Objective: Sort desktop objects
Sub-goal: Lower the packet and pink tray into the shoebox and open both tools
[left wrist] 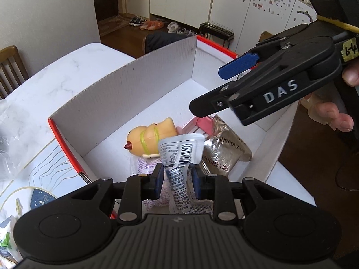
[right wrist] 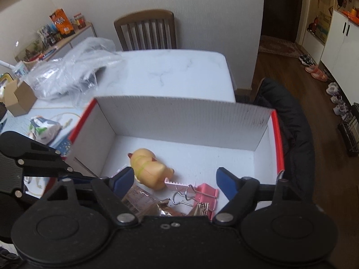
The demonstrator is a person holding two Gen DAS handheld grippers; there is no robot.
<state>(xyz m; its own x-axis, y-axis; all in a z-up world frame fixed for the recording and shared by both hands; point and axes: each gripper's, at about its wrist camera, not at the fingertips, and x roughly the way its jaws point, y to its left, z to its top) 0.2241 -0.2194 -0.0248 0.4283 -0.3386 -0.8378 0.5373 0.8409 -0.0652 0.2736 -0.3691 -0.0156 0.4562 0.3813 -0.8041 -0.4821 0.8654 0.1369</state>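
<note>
A: Left gripper (left wrist: 176, 180)?
B: Pinched nearly closed on a white printed sachet (left wrist: 179, 157), gripped around its middle so the top flops forward past the fingertips. It hangs over the white box (left wrist: 125, 83), so I'd judge this a drop-off pose.

A: What's under it?
B: Just ahead of the fingers, a yellow duck toy (left wrist: 149, 137) lies on its side on the box floor. To the right of it, a silver-brown snack packet (left wrist: 224, 150) and something pink (left wrist: 203, 124). Sorted stuff piles in the near end, likely because that's where the grippers reach in.

A: Right gripper (right wrist: 174, 182)?
B: Spread wide, holding nothing. It's above the same box; the duck sits between its fingers in view, a pink binder clip (right wrist: 203, 192) just beyond the palm. From the left camera it hovers up and to the right, probably kept clear so the sachet can fall.

A: Anything left to sort?
B: A green-white packet (right wrist: 44, 129) on the table (right wrist: 179, 71), left of the right gripper, outside the box.
</note>
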